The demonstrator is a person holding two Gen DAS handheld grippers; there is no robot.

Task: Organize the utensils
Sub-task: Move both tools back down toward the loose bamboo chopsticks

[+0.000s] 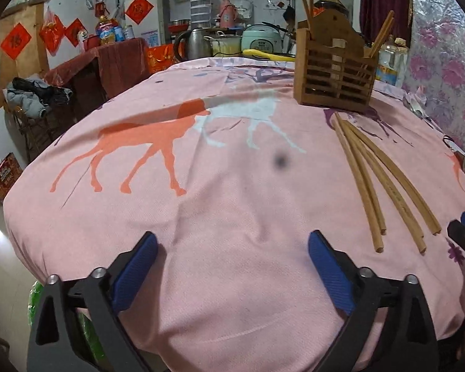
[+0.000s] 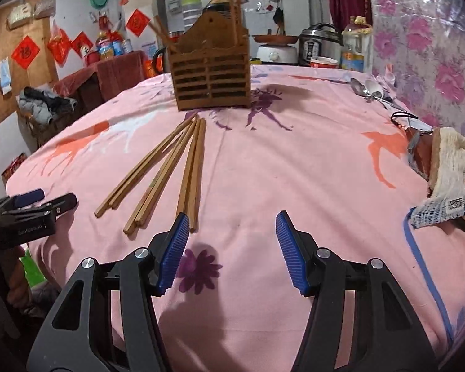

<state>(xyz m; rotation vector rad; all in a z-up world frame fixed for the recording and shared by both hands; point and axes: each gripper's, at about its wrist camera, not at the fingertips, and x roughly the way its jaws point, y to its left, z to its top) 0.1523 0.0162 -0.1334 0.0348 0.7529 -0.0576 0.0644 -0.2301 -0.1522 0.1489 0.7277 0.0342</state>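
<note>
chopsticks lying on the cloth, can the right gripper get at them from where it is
Probably yes. The right gripper is open and empty, and the chopsticks lie flat on the pink tablecloth just ahead and to its left, their near ends beside its left finger. Nothing sits between them; the holder stands farther back.

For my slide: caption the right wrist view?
Open right hand-held gripper faces chopsticks lying before a wooden holder on pink cloth.

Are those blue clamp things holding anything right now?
No. The left gripper and right gripper are both open and empty; the chopsticks lie untouched on the tablecloth.
</note>
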